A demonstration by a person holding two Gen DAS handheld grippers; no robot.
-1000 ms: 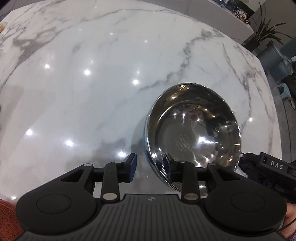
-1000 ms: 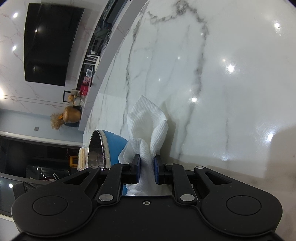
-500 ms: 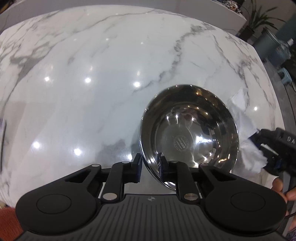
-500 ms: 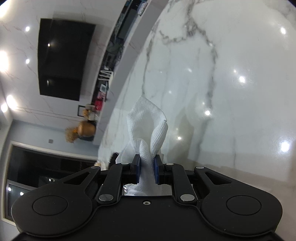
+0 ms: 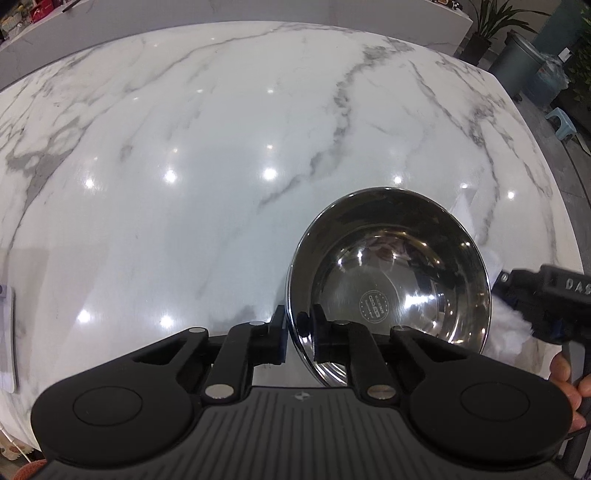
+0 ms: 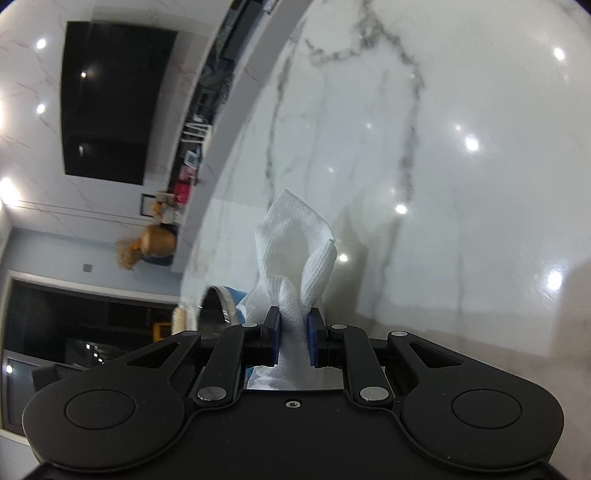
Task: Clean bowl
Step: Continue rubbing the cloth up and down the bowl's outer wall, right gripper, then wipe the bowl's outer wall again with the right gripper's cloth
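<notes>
A shiny steel bowl [image 5: 391, 280] with a blue outside is tilted above the marble table [image 5: 184, 166]. My left gripper [image 5: 299, 334] is shut on its near rim, one finger inside and one outside. My right gripper [image 6: 293, 334] is shut on a crumpled white paper towel [image 6: 295, 254]. In the left wrist view the right gripper [image 5: 532, 295] and the towel [image 5: 506, 325] sit just right of the bowl, outside it. In the right wrist view the bowl [image 6: 221, 302] shows edge-on at the lower left, beside the towel.
A flat pale object [image 5: 5, 339] lies at the table's left edge. A plant [image 5: 491, 22], a grey bin [image 5: 521, 55] and a small blue stool [image 5: 563, 122] stand beyond the far right corner. A dark screen [image 6: 110, 103] hangs on the wall.
My left gripper has closed on the bowl's rim and lifted and tilted the bowl. My right gripper with the towel has come up beside the bowl's right side.
</notes>
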